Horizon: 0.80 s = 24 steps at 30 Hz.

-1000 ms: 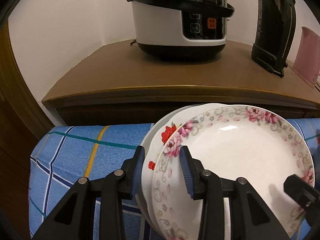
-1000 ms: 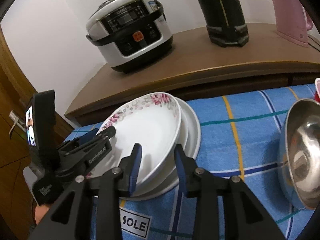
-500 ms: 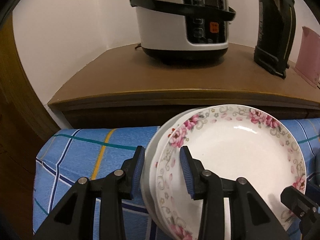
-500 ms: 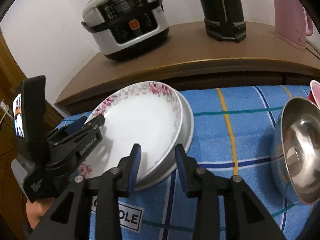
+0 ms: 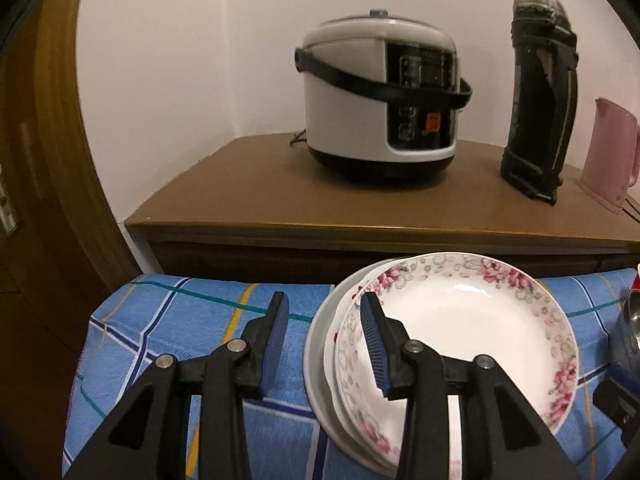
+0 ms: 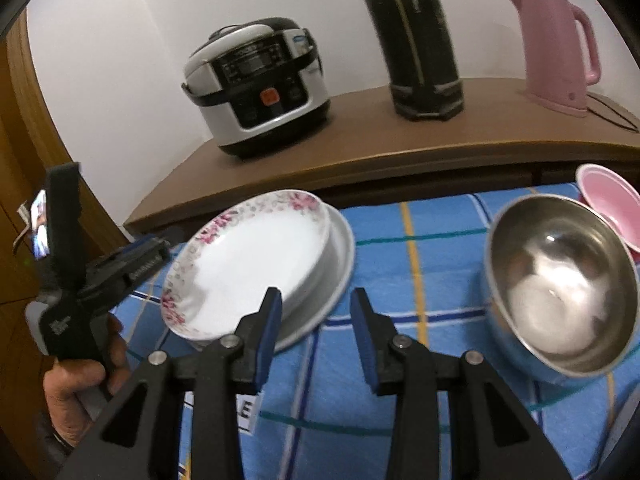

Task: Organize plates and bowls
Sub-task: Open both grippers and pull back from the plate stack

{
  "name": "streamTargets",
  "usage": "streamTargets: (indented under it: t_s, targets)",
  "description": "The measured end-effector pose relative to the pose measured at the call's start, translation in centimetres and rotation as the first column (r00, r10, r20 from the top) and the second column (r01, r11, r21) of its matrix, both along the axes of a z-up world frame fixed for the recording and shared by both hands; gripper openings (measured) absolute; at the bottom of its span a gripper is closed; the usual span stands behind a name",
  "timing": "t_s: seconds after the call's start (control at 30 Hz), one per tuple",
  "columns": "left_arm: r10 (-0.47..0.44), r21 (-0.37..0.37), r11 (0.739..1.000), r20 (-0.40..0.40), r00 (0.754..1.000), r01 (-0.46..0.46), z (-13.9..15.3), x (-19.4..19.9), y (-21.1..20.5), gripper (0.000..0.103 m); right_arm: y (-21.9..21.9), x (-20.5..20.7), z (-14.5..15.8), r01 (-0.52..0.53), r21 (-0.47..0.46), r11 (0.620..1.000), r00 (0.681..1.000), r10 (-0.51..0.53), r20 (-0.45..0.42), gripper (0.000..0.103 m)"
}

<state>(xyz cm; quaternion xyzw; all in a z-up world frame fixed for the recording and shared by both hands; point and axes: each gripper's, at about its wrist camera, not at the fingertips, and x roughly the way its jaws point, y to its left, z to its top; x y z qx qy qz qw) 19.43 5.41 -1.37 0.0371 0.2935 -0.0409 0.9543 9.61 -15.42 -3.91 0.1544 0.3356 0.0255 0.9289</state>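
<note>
A stack of three plates sits on the blue checked cloth point(image 5: 180, 320): a rose-rimmed plate point(image 5: 460, 332) on top, a white one under it and a wider grey plate point(image 6: 340, 264) at the bottom. My left gripper point(image 5: 324, 336) stands open at the stack's left rim. Its right finger hangs over the floral plate, and cloth shows between its left finger and the stack. My right gripper point(image 6: 316, 316) is open at the near right edge, neither pad pressing. A steel bowl point(image 6: 560, 292) and a pink bowl point(image 6: 608, 200) stand to the right.
Behind the cloth a wooden sideboard point(image 5: 320, 200) carries a rice cooker point(image 5: 380, 96), a black flask point(image 5: 540, 100) and a pink kettle point(image 6: 556, 48). A hand point(image 6: 80, 380) holds the left gripper point(image 6: 164, 242) at the left. A wooden door frame lies further left.
Both grippers have drawn back from the plate stack, whose rim earlier sat deep between their fingers. The stack has sunk from a tilt to lie flatter on the cloth.
</note>
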Motion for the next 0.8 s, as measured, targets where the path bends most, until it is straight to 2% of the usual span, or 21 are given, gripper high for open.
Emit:
streamTargets:
  t_s: [0.27,0.37,0.6,0.63,0.7,0.8]
  targets:
    - [0.048,-0.054,0.997,-0.009,0.999,-0.049,0.4,-3.3,0.9,0.041,0.0,2.0,-0.5,0.052,-0.093,0.994,0.997,-0.057,-0.049,0.037]
    - [0.052,-0.056,0.997,-0.018,0.999,-0.053,0.4,-4.8,1.0,0.041,-0.1,2.4,-0.9,0.051,-0.072,0.996,0.995,-0.057,-0.081,0.037]
    - [0.036,-0.031,0.999,-0.017,0.999,-0.036,0.6,-8.7,0.1,0.042,0.5,-0.5,0.3,0.026,-0.050,0.998,0.999,-0.028,-0.034,0.037]
    - [0.033,-0.036,0.999,-0.025,0.999,-0.034,0.6,-9.2,0.0,0.043,0.6,-1.1,0.4,0.021,-0.047,0.999,0.999,-0.023,-0.028,0.037]
    - [0.030,-0.053,0.998,-0.043,0.999,-0.032,0.4,-10.1,-0.3,0.057,0.7,-2.1,0.7,0.012,-0.049,0.999,1.000,-0.012,-0.016,0.037]
    - [0.014,-0.050,0.999,-0.054,0.998,-0.016,0.2,-11.4,-1.1,0.059,0.3,-4.2,1.0,0.008,-0.042,0.999,1.000,-0.008,0.004,0.037]
